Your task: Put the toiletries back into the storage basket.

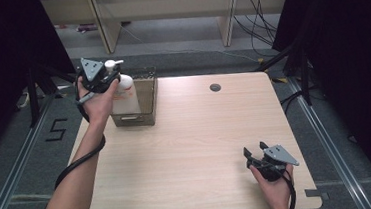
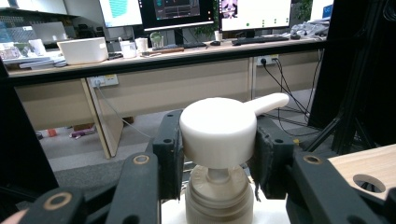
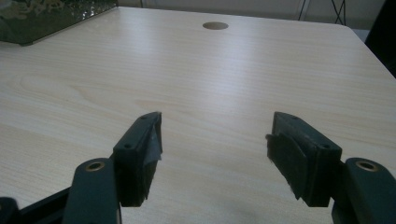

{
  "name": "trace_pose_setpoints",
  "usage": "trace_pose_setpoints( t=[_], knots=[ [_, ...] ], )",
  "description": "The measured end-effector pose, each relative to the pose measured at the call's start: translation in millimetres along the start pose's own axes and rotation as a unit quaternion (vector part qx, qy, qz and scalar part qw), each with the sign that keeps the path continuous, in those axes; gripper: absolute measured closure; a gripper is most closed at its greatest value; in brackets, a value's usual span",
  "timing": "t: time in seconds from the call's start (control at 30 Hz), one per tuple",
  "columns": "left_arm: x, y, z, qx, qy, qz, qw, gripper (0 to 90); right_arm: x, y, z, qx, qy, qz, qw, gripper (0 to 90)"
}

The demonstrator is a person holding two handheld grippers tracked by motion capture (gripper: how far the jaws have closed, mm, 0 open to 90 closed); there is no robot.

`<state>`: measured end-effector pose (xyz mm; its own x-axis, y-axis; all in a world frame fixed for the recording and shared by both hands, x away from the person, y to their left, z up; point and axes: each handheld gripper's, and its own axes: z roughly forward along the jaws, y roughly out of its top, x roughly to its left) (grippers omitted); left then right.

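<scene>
Pale wood covers the table (image 1: 192, 149), with a round hole (image 1: 215, 87) near its far edge. At the far left corner sits a box (image 1: 145, 95), and a white pump bottle (image 1: 124, 92) stands at its left side. The left gripper (image 1: 102, 80) clamps the bottle's pump head (image 2: 218, 131) between its jaws (both pads press the cap's sides). Well apart, near the front right corner, the right gripper (image 1: 257, 152) rests with jaws spread, nothing between them.
</scene>
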<state>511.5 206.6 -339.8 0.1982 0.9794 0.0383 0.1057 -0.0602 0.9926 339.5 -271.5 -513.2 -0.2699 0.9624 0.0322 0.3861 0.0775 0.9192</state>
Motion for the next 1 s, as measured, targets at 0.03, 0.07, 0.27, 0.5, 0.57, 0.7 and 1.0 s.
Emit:
trace_pose_setpoints(
  t=[0.03, 0.07, 0.27, 0.5, 0.57, 0.7, 1.0],
  knots=[
    [0.0, 0.0, 0.0, 0.000, 0.000, 0.000, 1.0000, 59.0, 0.0, 0.0, 0.0, 0.000, 0.000, 0.000, 1.0000, 35.2],
    [0.1, -2.5, 0.3, 0.002, 0.000, -0.001, 1.0000, 59.0, -0.9, 0.2, 0.3, 0.000, 0.003, -0.006, 1.0000, 35.2],
    [0.9, -8.5, 1.1, 0.009, 0.001, -0.005, 1.0000, 59.0, -1.0, 0.2, 0.1, 0.000, 0.002, -0.006, 1.0000, 35.2],
    [0.9, -11.6, 1.6, 0.010, 0.002, -0.006, 0.9999, 59.0, -1.2, 0.2, 0.6, -0.001, 0.005, -0.006, 1.0000, 35.2],
    [1.3, -12.9, 1.6, 0.013, 0.002, -0.006, 0.9999, 59.0, -1.0, 0.3, 0.2, 0.000, 0.002, -0.006, 1.0000, 35.2],
    [1.6, -16.2, 2.7, 0.016, 0.002, -0.009, 0.9998, 59.0, -0.7, 0.3, 0.4, -0.001, 0.005, -0.003, 1.0000, 35.2],
    [2.6, -23.4, 5.0, 0.025, 0.003, -0.014, 0.9996, 58.9, -1.1, 0.2, 0.3, -0.001, 0.004, -0.005, 1.0000, 35.2]
  ],
)
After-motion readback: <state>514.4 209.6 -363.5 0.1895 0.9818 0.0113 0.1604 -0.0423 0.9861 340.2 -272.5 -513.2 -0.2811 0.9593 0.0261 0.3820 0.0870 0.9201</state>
